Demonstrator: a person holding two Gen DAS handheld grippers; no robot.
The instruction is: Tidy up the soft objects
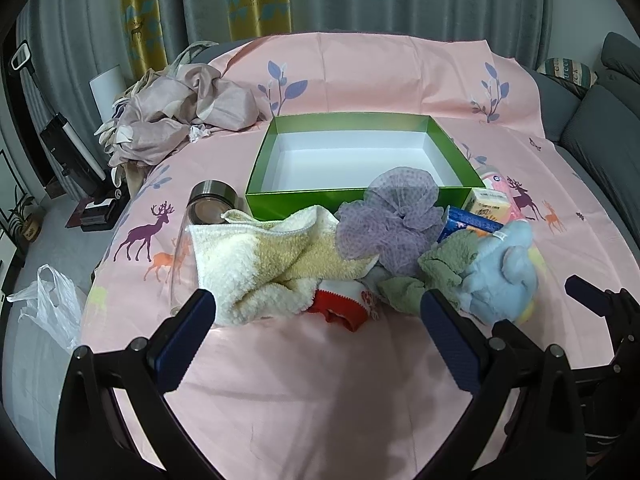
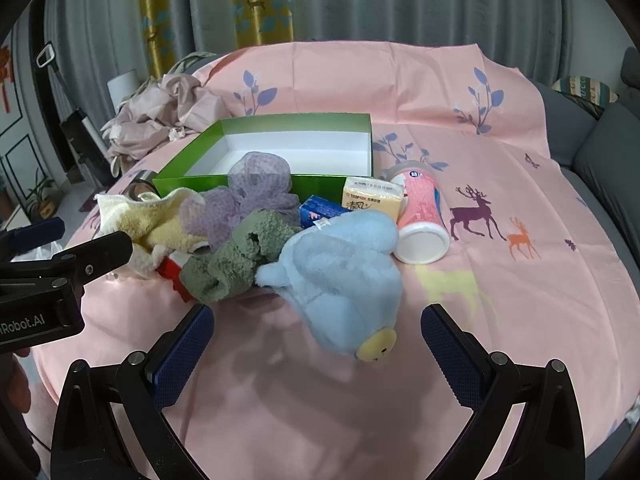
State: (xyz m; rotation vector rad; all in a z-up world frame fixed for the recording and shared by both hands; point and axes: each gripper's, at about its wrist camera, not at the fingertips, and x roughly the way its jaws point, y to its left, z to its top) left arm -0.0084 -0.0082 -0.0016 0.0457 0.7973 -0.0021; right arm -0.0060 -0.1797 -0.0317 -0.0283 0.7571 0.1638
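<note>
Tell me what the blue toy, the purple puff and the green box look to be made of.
Blue toy: plush fabric, matte; short fuzzy pile and soft rounded shape.
Purple puff: gathered mesh netting, likely synthetic; light passes through its ruffles.
Green box: probably coated cardboard; thin straight walls, glossy green outside, plain white inside.

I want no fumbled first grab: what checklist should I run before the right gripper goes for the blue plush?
1. Right gripper open: ok.
2. Left gripper open, holding nothing: ok.
3. Blue plush toy in front of the right gripper's fingers: ok.
4. Green box empty, open side up: ok.
5. Plush free of the green sock: cannot tell, they touch.
6. Pink canister lies beside the plush; may roll: not ok.
</note>
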